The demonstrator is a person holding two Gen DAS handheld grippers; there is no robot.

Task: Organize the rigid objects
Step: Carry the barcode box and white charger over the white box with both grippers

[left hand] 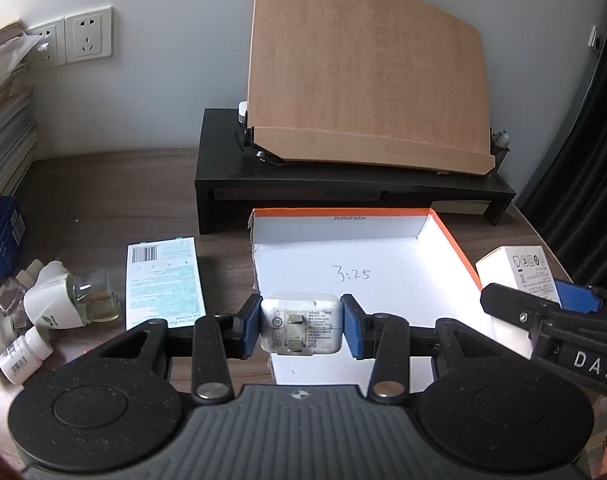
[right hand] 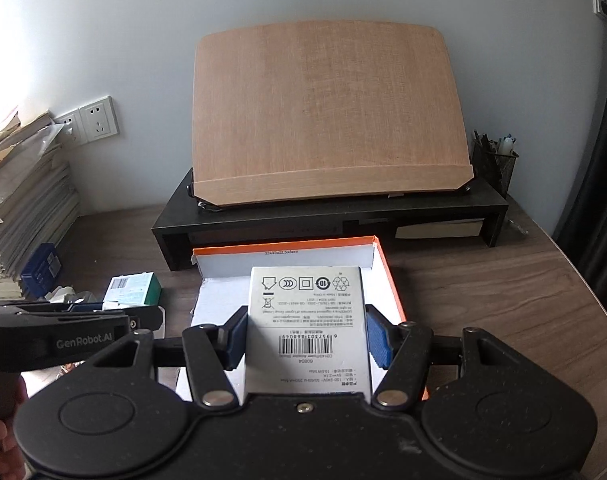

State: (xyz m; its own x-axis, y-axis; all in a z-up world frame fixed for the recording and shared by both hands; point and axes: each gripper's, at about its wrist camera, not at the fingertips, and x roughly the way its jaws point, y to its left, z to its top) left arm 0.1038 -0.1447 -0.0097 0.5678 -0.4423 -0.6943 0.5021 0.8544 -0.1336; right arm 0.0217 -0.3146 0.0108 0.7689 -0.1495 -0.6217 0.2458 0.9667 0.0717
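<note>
as held, charger (left hand: pixel 301 329) prongs face camera.

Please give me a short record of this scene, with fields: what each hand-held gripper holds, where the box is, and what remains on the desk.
left hand-held gripper: shut on white charger plug
right hand-held gripper: shut on white adapter carton
target container: open orange-rimmed box, inside bare, in front of black riser
left on desk: small bottles, teal-printed pack, blue box
</note>
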